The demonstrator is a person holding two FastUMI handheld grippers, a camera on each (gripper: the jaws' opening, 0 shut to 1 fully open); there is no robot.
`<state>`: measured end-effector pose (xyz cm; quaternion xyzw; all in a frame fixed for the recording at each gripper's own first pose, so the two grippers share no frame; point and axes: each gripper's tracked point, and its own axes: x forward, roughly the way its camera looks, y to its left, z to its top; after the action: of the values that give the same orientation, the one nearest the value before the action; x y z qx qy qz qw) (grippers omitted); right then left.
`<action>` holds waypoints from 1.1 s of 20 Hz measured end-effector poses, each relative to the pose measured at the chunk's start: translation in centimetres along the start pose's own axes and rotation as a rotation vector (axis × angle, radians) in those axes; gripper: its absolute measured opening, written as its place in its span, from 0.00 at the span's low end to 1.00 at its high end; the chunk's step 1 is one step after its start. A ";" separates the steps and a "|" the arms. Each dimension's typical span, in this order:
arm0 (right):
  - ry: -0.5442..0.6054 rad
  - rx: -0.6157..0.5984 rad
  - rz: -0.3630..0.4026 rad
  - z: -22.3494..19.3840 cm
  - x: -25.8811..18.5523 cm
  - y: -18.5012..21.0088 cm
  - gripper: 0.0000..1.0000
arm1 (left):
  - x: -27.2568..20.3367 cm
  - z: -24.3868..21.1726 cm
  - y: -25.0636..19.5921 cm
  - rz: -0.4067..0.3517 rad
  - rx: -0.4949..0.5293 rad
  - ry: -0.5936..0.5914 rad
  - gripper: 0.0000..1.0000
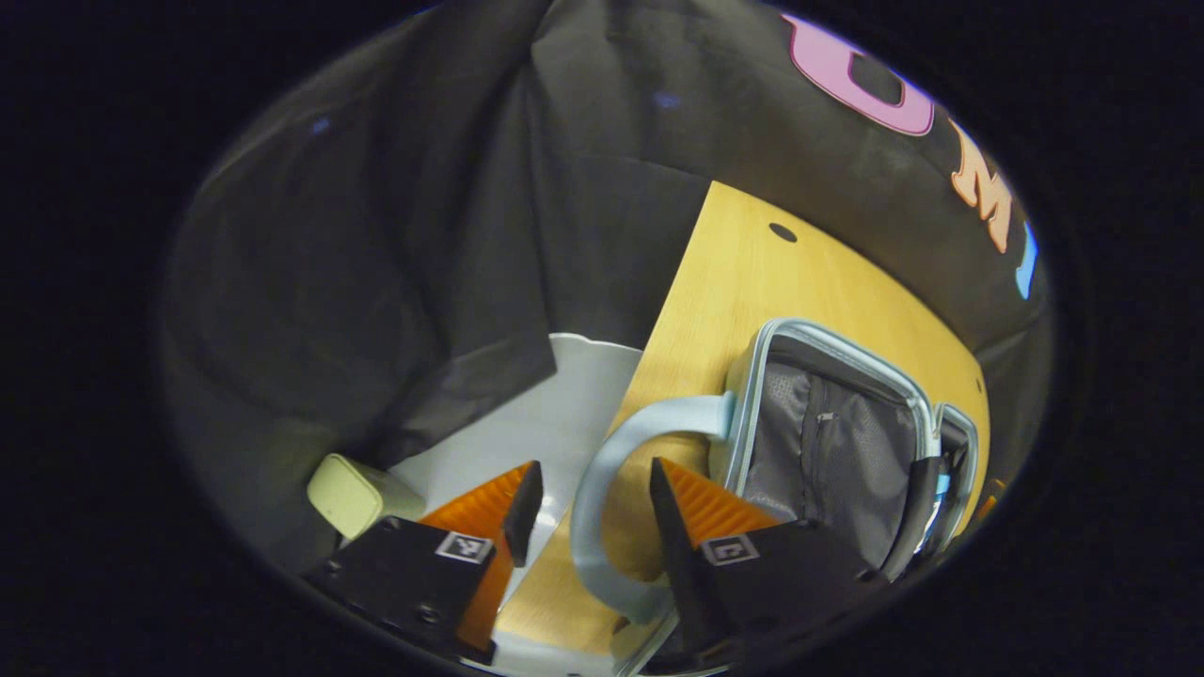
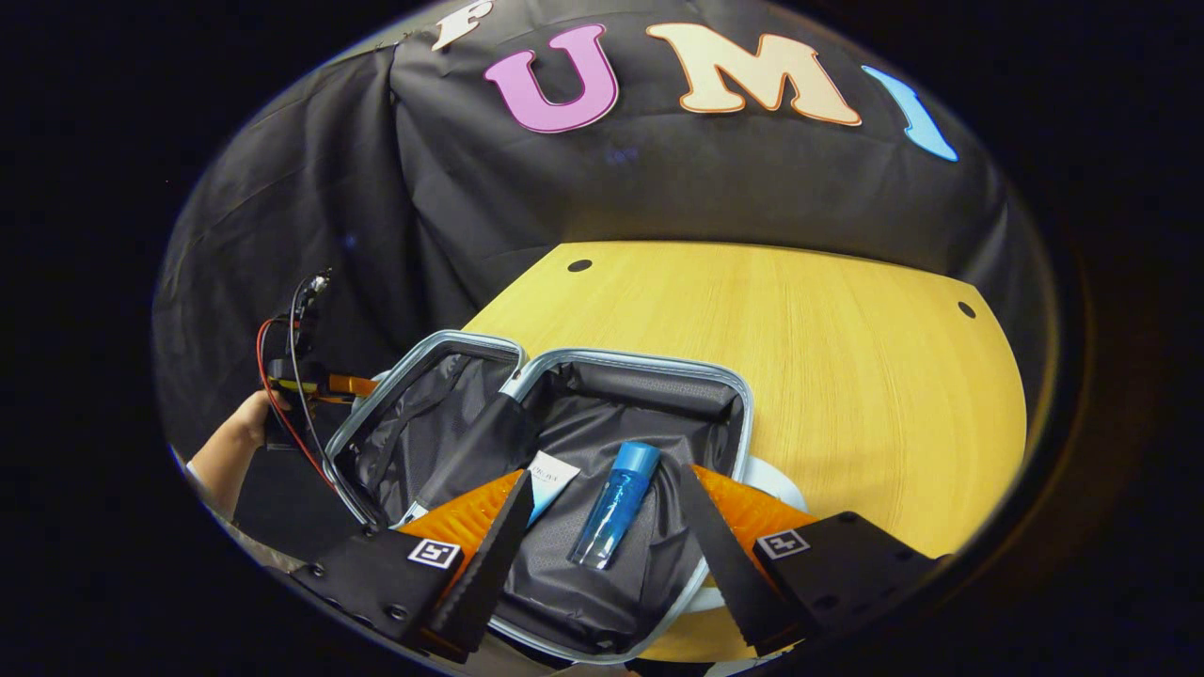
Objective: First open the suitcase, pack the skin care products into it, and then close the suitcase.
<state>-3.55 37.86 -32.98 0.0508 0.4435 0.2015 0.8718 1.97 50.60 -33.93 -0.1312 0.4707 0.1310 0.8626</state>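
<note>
The pale blue suitcase (image 2: 640, 360) lies open on the wooden table (image 2: 800, 357), with its lid (image 2: 423, 414) raised at the left. In the right half a blue bottle (image 2: 616, 503) and a white tube (image 2: 552, 478) rest on the dark lining. My right gripper (image 2: 602, 489) hovers open just above them, holding nothing. In the left gripper view, my left gripper (image 1: 591, 503) is open, and the suitcase's curved handle (image 1: 602, 470) arcs between its orange fingers. The lid's grey mesh lining (image 1: 828, 442) is to the right. A hand (image 2: 235, 442) holds the left gripper (image 2: 353, 384) beside the lid.
The table's left edge (image 1: 658, 348) drops to a white floor (image 1: 555, 414), where a pale yellow-green object (image 1: 353, 494) sits. A white round thing (image 2: 776, 481) shows beside the suitcase's right wall. Bare tabletop spreads right of and behind the case.
</note>
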 end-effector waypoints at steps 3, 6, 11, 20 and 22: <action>-0.019 -0.014 -0.003 0.1 -0.5 -0.4 0.98 | 0.4 -0.8 0.7 0.044 -0.001 0.032 0.13; -0.052 -0.032 -0.001 0.4 -1.2 -0.8 0.93 | -1.6 0.3 -0.6 0.021 0.034 -0.014 0.06; -0.067 -0.067 0.037 0.2 -1.9 -1.4 0.98 | -6.7 3.6 -2.2 0.063 0.113 -0.155 0.03; -0.122 -0.131 0.140 0.9 -5.6 -4.4 0.98 | -18.7 7.0 -12.6 0.036 0.167 -0.348 0.02; -0.141 -0.140 0.146 1.3 -6.4 -5.6 0.98 | -20.6 7.5 -16.4 -0.016 0.175 -0.399 0.03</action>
<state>-4.15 30.29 -28.85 0.0361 0.3614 0.2907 0.8852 2.72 35.88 -10.87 -0.0309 0.2992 0.1060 0.9478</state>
